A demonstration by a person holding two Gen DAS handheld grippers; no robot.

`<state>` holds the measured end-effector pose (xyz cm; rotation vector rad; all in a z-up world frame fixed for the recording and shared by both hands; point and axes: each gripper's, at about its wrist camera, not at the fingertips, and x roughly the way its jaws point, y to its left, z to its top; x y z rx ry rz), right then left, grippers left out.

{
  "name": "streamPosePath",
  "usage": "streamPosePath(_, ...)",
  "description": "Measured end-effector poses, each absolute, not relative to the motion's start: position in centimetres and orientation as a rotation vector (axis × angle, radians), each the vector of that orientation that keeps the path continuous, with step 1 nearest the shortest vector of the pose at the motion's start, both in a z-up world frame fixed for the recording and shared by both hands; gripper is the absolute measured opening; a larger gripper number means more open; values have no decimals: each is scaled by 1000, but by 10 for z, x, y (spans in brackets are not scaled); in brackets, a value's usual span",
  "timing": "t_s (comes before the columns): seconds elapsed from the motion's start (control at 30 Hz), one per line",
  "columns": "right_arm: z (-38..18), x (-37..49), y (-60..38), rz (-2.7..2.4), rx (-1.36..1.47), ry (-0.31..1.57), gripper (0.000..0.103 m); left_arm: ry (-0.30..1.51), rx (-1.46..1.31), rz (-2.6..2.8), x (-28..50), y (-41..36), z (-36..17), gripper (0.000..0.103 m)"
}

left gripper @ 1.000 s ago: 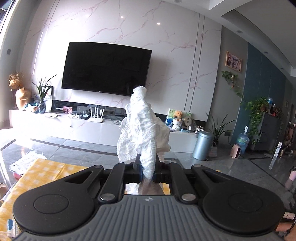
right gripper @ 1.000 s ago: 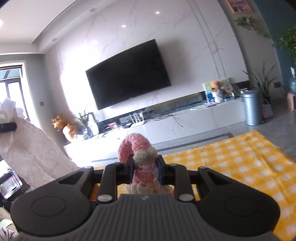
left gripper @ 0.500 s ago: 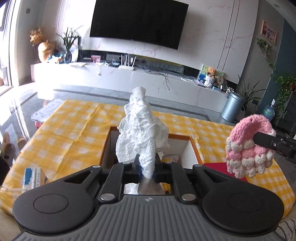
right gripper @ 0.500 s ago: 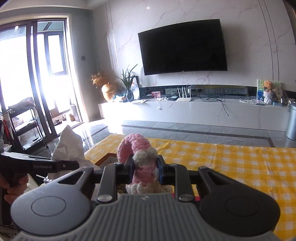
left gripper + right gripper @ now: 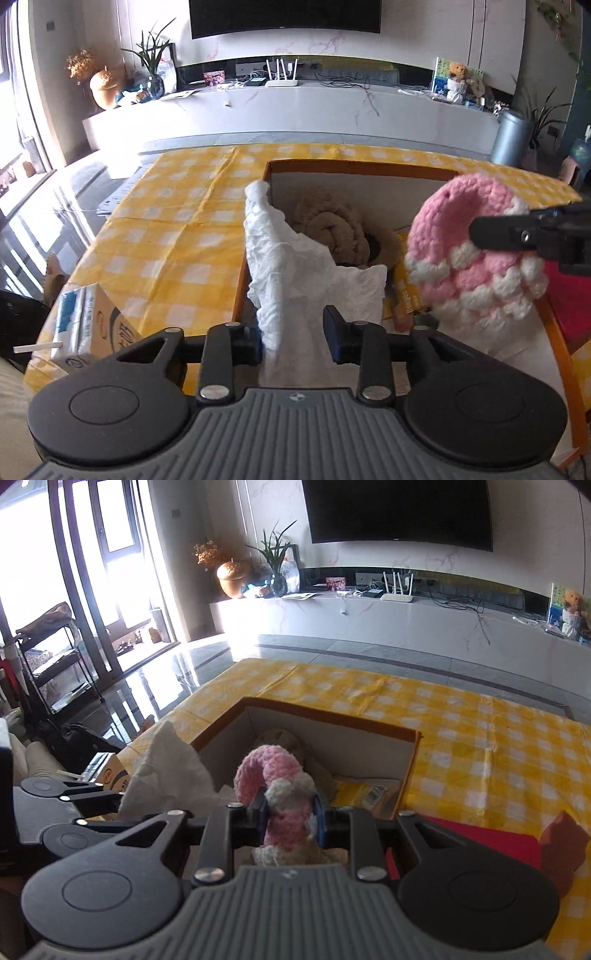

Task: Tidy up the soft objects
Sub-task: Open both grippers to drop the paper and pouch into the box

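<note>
While the left gripper [image 5: 295, 338] is hanging over the near-left corner of the orange-rimmed box [image 5: 364, 168], its jaws have just been opening, and the white crumpled cloth [image 5: 291, 266] is leaning on one finger, no longer pinched. It is best lifting clear slowly so nothing snags. To the right, the right gripper [image 5: 290, 821] is clamping the pink crochet piece [image 5: 275, 775] above the box interior; lower before releasing.

Right gripper [image 5: 290, 812] jaws clamp pink-and-white crochet piece [image 5: 277, 786] above box [image 5: 408, 771].
</note>
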<state>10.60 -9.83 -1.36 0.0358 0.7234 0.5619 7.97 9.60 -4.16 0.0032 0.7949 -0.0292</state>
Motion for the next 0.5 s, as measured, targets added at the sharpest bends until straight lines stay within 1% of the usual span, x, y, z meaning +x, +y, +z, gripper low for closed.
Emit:
streamPosePath(0.03,-17,106,-98,579,56,740,23,762,-35,-53,78,99,-38,56)
streamPosePath(0.07,-19,103,-97,567,39,745,23,719,-74,-61,75,102,-34,72)
streamPosePath(0.13,-18,96,-94,513,-46,720,23,616,-143,-61,67,109,-23,91)
streamPosePath(0.2,-12,89,-104,517,-38,714,23,503,-199,-77,55,115,-10,91)
streamPosePath(0.3,0,83,-113,554,18,698,23,357,-239,-98,44,123,4,99)
streamPosePath(0.33,4,82,-113,565,32,694,23,351,-249,-103,43,125,6,102)
streamPosePath(0.4,6,79,-109,594,66,697,23,370,-289,-139,48,132,6,102)
streamPosePath(0.5,1,79,-99,626,95,722,23,427,-450,-113,64,150,-4,102)
